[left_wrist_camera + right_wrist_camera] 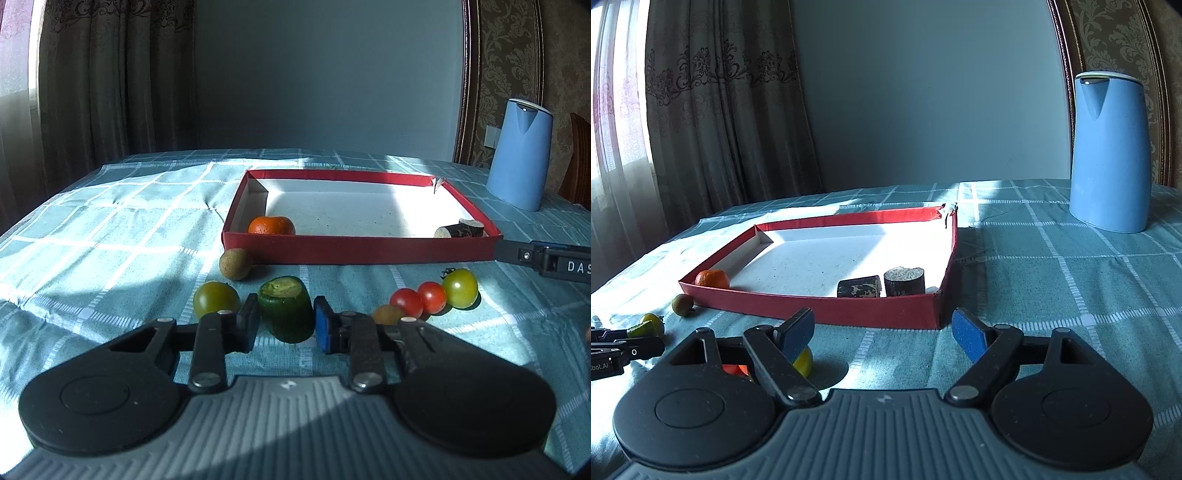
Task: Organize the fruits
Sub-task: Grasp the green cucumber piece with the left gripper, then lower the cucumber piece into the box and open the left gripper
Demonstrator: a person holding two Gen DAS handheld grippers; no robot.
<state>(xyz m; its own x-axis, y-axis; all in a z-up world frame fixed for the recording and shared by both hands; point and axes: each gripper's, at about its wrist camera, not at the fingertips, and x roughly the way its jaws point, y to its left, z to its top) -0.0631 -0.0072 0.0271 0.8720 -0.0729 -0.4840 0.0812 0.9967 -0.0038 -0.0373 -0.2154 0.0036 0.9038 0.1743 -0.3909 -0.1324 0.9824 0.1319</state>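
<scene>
Straddling the green cucumber stub (286, 314), left gripper (285, 321) sits low over the checked tablecloth (110, 229), jaws part open with a pad on each side of the stub; can't tell if the pads touch it. Stub stands upright, cut face up. Green tomato (215, 298) just left of the left pad, brown round fruit (236, 264) behind it near the front wall of the red tray (354, 249). Right of the stub: small brown fruit (388, 314), two red cherry tomatoes (406, 302) touching, then a second green tomato (460, 288) at the row's end. Orange (272, 226) sits in tray's front-left corner; dark cut pieces (460, 229) in its front-right corner. Right gripper (882, 338) wide open, holding nothing, hovering just in front of the tray's near-right corner; a yellow-green tomato (804, 361) peeks from behind its left finger. Blue kettle (1110, 155) stands far right on the cloth, well apart from the tray
</scene>
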